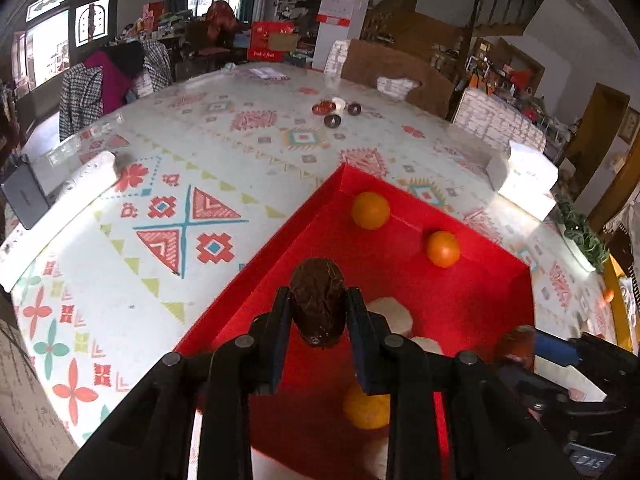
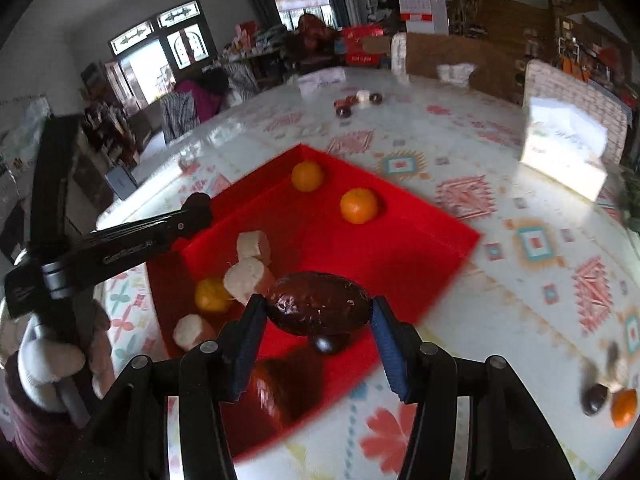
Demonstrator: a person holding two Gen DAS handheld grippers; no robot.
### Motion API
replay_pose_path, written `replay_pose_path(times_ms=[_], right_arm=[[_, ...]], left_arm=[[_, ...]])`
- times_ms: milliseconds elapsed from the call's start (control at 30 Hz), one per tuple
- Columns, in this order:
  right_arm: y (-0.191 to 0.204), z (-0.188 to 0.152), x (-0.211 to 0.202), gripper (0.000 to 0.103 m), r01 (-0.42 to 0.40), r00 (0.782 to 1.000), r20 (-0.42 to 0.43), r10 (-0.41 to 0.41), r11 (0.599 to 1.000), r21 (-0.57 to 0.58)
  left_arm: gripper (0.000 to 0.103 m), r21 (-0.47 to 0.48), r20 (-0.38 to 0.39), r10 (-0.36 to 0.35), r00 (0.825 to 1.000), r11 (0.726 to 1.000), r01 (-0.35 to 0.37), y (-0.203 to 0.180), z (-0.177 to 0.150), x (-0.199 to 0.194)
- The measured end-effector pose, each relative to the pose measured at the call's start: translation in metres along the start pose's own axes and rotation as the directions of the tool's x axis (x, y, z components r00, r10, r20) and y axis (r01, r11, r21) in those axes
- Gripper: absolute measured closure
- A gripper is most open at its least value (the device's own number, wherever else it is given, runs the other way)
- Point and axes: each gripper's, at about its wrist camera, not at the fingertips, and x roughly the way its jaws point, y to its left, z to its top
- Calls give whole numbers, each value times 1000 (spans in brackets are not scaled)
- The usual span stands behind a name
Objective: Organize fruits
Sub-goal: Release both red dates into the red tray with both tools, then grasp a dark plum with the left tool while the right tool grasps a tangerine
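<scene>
- The left claw point(image 1: 318, 316) is closed tight on a small dark brown rough fruit point(image 1: 318, 304), which stands up tall between the two black fingers point(image 1: 280, 320)
- The right claw point(image 2: 318, 316) is gripping a big dark brown shiny fruit point(image 2: 318, 304), and this one lies sideways, its long way going from one blue pad point(image 2: 250, 336) to the other
- Both fruits hang over the big red cardboard tray point(image 1: 288, 216) on the patterned table point(image 1: 120, 260), so the tray floor is right below each claw
- In the left view, two round orange fruits point(image 1: 370, 210) sit at the far side of the tray, in the upper middle of the frame, well apart from the claws
- In the right view, white chunky pieces point(image 2: 252, 244) and one more yellow-orange fruit point(image 2: 210, 294) sit at the left of the tray, just beside the shiny fruit
- The clear red floor is in the middle of the tray, so I think that is the best spot to drop them
- More small fruits point(image 2: 622, 402) wait on the table at the lower right of the right view, and the right claw is nearer to them
</scene>
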Motion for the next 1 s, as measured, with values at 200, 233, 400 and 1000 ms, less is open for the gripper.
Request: replay_pose_path(times_ms=[200, 233, 400, 1000], right_arm=[[-1, 8, 21, 45, 16, 999, -32, -16, 1000, -3], [0, 10, 22, 45, 24, 999, -34, -24, 1000, -11], [5, 14, 21, 39, 19, 1000, -14, -19, 1000, -11], [-124, -82, -183, 31, 189, 938, 218, -269, 926, 327]], left_arm=[[77, -11, 7, -9, 1000, 1000, 9, 0, 2, 7], [77, -17, 12, -10, 1000, 1000, 10, 1, 2, 7], [62, -24, 28, -14, 1000, 1000, 15, 1, -3, -1], [9, 27, 148, -235, 961, 972, 234, -75, -57, -99]])
